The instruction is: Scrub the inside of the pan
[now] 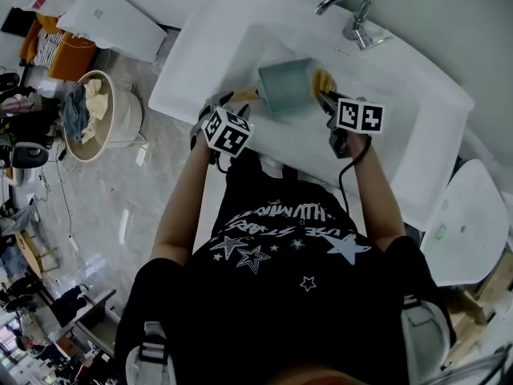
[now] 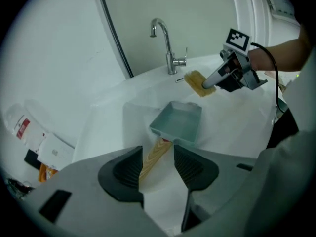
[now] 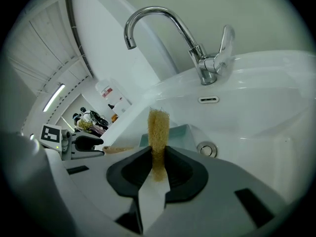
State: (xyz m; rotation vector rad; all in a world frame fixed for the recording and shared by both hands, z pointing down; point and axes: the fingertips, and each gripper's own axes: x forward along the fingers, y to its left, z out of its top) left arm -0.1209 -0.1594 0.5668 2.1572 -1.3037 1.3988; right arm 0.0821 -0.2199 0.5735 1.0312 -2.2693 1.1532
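A teal square pan [image 1: 286, 85] with a wooden handle [image 2: 154, 157] lies in the white sink basin [image 1: 377, 147]. My left gripper [image 2: 158, 164] is open. The handle runs between its jaws, close to the left pad, with a gap to the right pad. My right gripper [image 3: 158, 164] is shut on a yellow scrub sponge [image 3: 158, 132], which sticks up out of the jaws. It hovers just right of the pan [image 2: 178, 120], in front of the faucet. In the head view the sponge [image 1: 322, 79] is at the pan's right edge.
A chrome faucet [image 3: 197, 48] stands at the back of the sink, with a round drain [image 3: 207, 149] below it. A laundry basket [image 1: 92, 115] with clothes sits on the floor at the left. A white lidded fixture [image 1: 473, 215] is at the right.
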